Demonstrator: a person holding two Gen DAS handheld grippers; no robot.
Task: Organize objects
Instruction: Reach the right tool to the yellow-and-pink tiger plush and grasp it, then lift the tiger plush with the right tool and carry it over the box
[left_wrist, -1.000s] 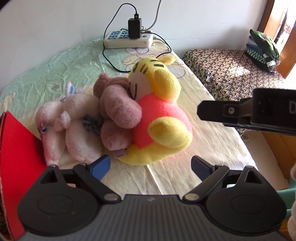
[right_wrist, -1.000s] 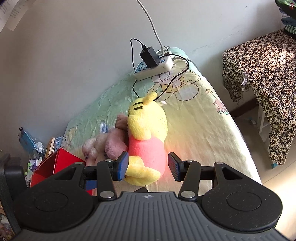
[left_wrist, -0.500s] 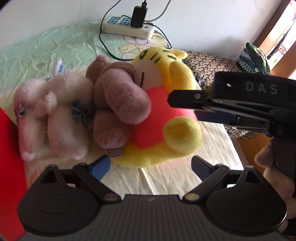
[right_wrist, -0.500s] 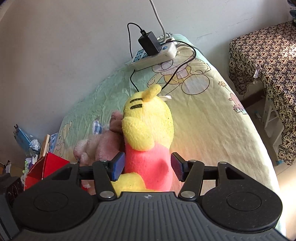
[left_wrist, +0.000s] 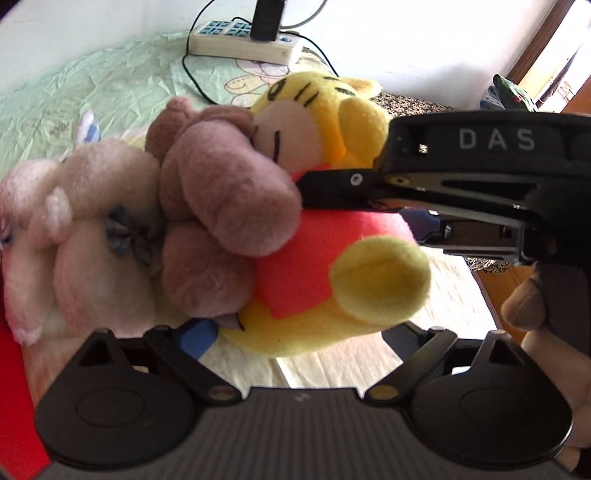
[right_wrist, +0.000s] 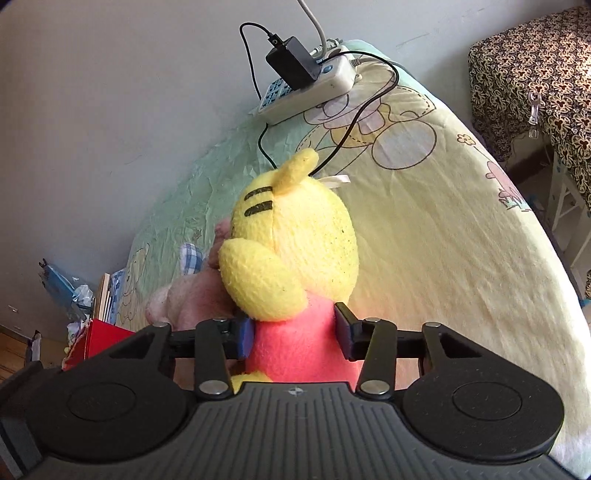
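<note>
A yellow tiger plush in a pink shirt (left_wrist: 321, 266) lies on the bed beside a brown plush (left_wrist: 221, 221) and a pale pink plush (left_wrist: 85, 236). My right gripper (right_wrist: 293, 338) has its two pads against the sides of the tiger's pink body (right_wrist: 295, 350), just below its yellow head (right_wrist: 295, 243). It also shows in the left wrist view (left_wrist: 461, 184), reaching over the tiger. My left gripper (left_wrist: 295, 336) is open, low in front of the tiger's yellow bottom, with nothing between its fingers.
A white power strip (right_wrist: 310, 92) with a black charger and cables lies at the head of the bed. A red box (right_wrist: 99, 336) sits off the bed's left side. A patterned covered table (right_wrist: 535, 74) stands to the right.
My right gripper has moved forward and closed in on the tiger's pink body. My left gripper has come closer to the plush toys.
</note>
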